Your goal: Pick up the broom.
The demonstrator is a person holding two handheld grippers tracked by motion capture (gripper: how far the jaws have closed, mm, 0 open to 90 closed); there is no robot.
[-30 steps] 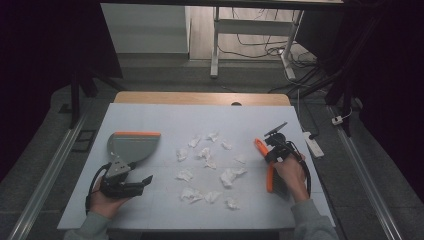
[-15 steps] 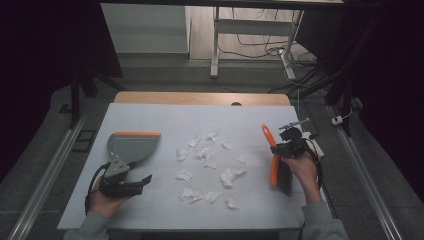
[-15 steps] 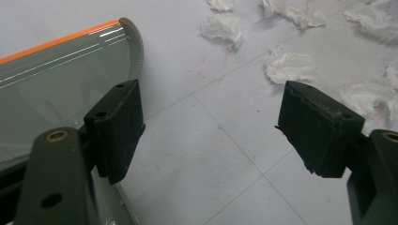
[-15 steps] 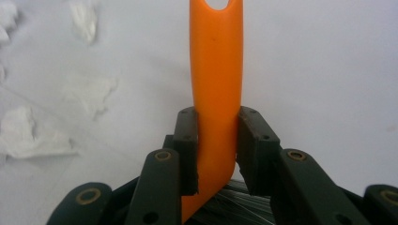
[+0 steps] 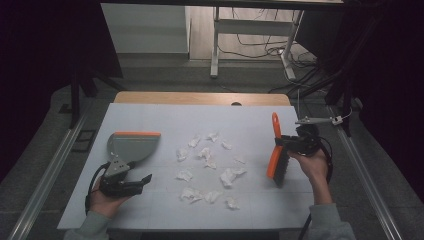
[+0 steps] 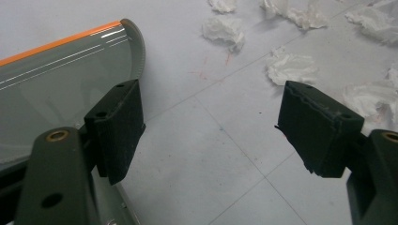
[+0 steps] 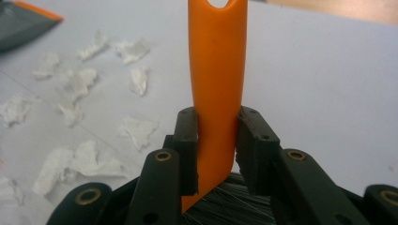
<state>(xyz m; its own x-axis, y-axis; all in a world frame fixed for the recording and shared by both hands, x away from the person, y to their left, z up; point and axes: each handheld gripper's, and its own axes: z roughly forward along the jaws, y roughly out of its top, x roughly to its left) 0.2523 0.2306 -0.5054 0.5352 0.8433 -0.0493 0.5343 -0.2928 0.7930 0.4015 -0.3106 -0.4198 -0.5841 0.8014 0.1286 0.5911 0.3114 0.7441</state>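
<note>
The right gripper [image 7: 216, 150] is clamped on the smooth orange plastic handle of a hand brush [image 5: 276, 152], its ribbed black pads pressing both flat sides, dark bristles showing below them. In the high view the brush stands tilted at the right of the pale matte table [image 5: 165, 112], bristle end down. Crumpled white paper scraps [image 5: 206, 154] lie scattered mid-table. The left gripper [image 6: 211, 136] stands released, jaws wide apart, just beside a grey plastic dustpan with an orange lip [image 5: 131, 144].
</note>
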